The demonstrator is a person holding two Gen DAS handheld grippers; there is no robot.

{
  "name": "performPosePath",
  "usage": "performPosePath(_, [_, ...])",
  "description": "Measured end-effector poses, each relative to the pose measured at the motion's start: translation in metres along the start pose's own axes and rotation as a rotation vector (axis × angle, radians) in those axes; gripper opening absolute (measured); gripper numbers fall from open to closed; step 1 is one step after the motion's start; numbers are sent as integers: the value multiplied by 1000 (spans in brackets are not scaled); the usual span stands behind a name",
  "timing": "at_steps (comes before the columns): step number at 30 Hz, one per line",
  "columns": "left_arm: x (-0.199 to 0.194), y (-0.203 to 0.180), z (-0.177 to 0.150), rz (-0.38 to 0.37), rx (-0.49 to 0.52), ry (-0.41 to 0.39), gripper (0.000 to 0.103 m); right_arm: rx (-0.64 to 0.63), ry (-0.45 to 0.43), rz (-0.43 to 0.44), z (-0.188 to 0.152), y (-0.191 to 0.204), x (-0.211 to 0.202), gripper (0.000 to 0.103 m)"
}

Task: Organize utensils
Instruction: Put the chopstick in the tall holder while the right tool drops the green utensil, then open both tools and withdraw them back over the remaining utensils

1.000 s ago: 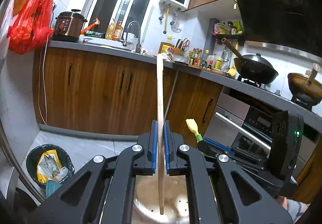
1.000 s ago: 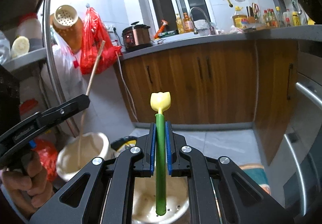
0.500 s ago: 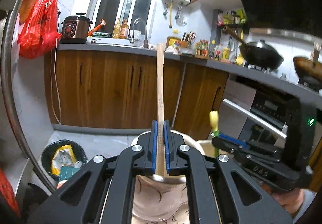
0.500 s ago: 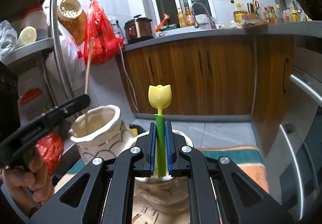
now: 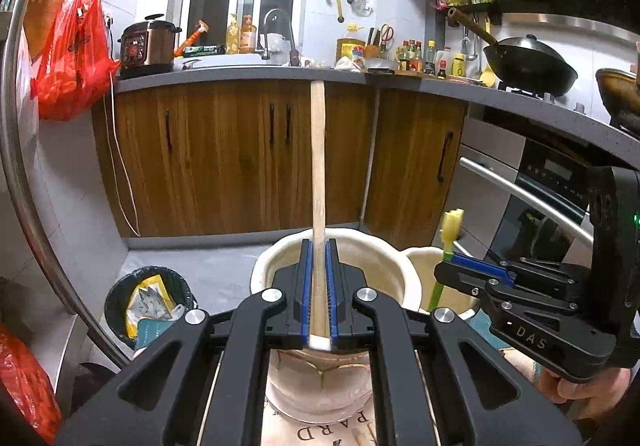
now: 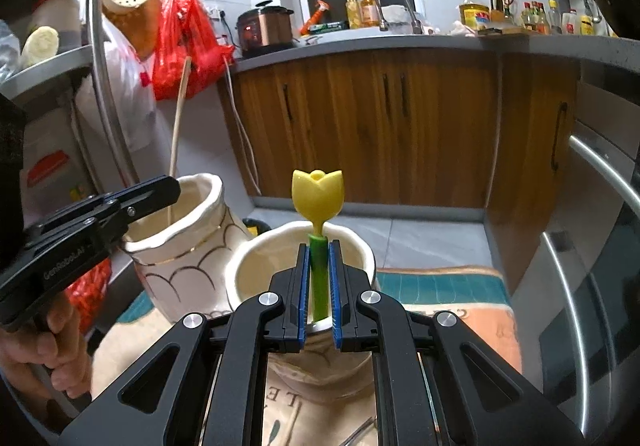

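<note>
My left gripper (image 5: 319, 250) is shut on a long wooden utensil handle (image 5: 319, 173), held upright over the mouth of a cream ceramic jar (image 5: 276, 266). My right gripper (image 6: 319, 250) has its jaws slightly parted around a green stick with a yellow tulip-shaped end (image 6: 318, 193); the stick stands in a second cream jar (image 6: 248, 262). In the right wrist view the left gripper (image 6: 160, 193) and its wooden handle (image 6: 179, 117) are at the left, over the patterned jar (image 6: 192, 258). In the left wrist view the right gripper (image 5: 460, 270) sits at the right with the green stick (image 5: 450, 242).
Both jars stand on a printed cloth (image 6: 444, 310). Thin utensils (image 6: 360, 434) lie on it near the front. A metal rack pole (image 6: 100, 57) and red bags (image 6: 188, 41) are at the left, a bin (image 5: 148, 302) below, wooden cabinets (image 5: 224, 157) beyond, an oven (image 6: 600, 258) at the right.
Both grippers have lowered their utensils toward the jars, which now fill more of each view. The right jaws have parted a little around the green stick.
</note>
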State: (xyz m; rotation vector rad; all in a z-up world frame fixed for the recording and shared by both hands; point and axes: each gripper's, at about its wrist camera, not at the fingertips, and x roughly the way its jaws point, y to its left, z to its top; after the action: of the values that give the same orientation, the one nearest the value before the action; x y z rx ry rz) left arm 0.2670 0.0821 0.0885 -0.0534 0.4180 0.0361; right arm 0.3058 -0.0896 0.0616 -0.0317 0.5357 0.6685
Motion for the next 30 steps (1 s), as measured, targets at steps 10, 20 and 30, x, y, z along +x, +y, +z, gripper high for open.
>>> performPosePath(10, [-11,0,1,10,12,-39,45,-17,-19,-13,3,1,-10,33])
performPosePath(20, [-36,7,0,-9,-7,-66,69,-37,-42,-13,4,3,-32,49])
performPosePath(30, [-70,24,-21,4,-57,-86,80,-43,-60,-28,-11,-2,-77,63])
